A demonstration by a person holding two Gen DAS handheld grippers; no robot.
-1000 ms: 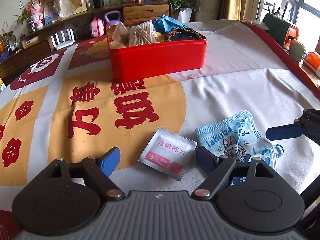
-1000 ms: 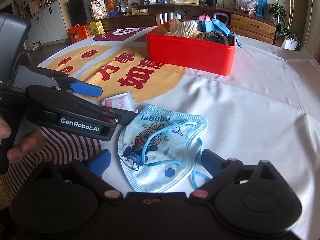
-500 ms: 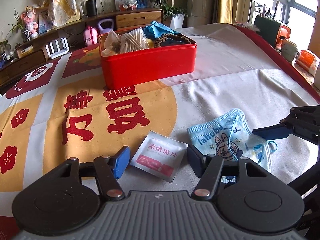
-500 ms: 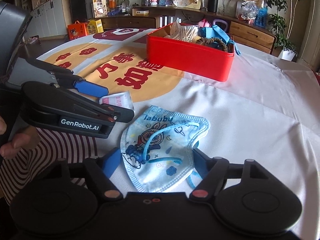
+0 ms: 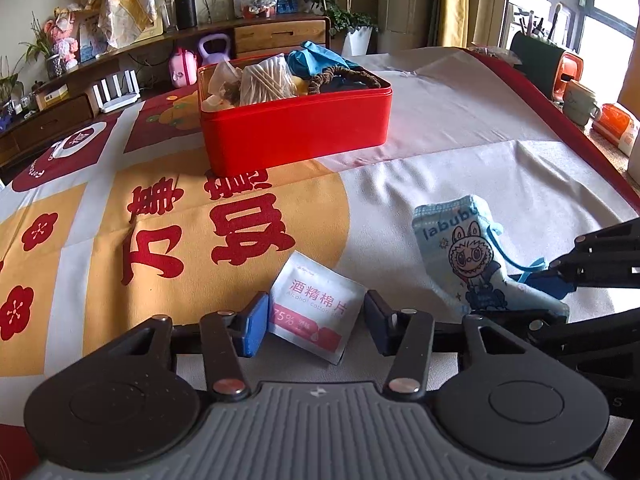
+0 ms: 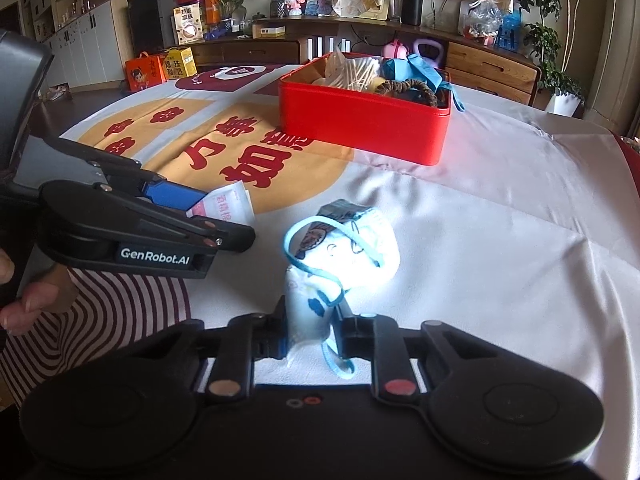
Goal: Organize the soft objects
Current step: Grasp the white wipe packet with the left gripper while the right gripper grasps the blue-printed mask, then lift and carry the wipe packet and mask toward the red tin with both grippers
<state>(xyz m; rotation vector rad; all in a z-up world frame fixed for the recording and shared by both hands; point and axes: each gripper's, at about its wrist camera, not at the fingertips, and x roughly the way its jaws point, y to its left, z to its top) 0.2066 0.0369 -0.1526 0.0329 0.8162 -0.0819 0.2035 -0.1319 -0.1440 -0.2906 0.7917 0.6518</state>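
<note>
A white and pink alcohol wipe packet (image 5: 316,306) lies on the tablecloth between the fingers of my left gripper (image 5: 316,324); the left pad touches its edge, the right pad stands just off it. It also shows in the right wrist view (image 6: 228,208). My right gripper (image 6: 310,332) is shut on the near end of a blue cartoon face mask (image 6: 344,248), which is bunched up and lifted; the mask shows in the left wrist view (image 5: 468,256). A red box (image 5: 296,128) full of soft items stands farther back, also in the right wrist view (image 6: 364,120).
The table carries a white, yellow and red printed cloth (image 5: 168,240). A mug (image 5: 580,100) and orange items sit past the table's right edge. A wooden sideboard (image 6: 480,60) with clutter runs behind the table. The person's striped sleeve (image 6: 112,320) is at the near left.
My right gripper has closed on the mask and bunched it up off the cloth. My left gripper has narrowed around the wipe packet.
</note>
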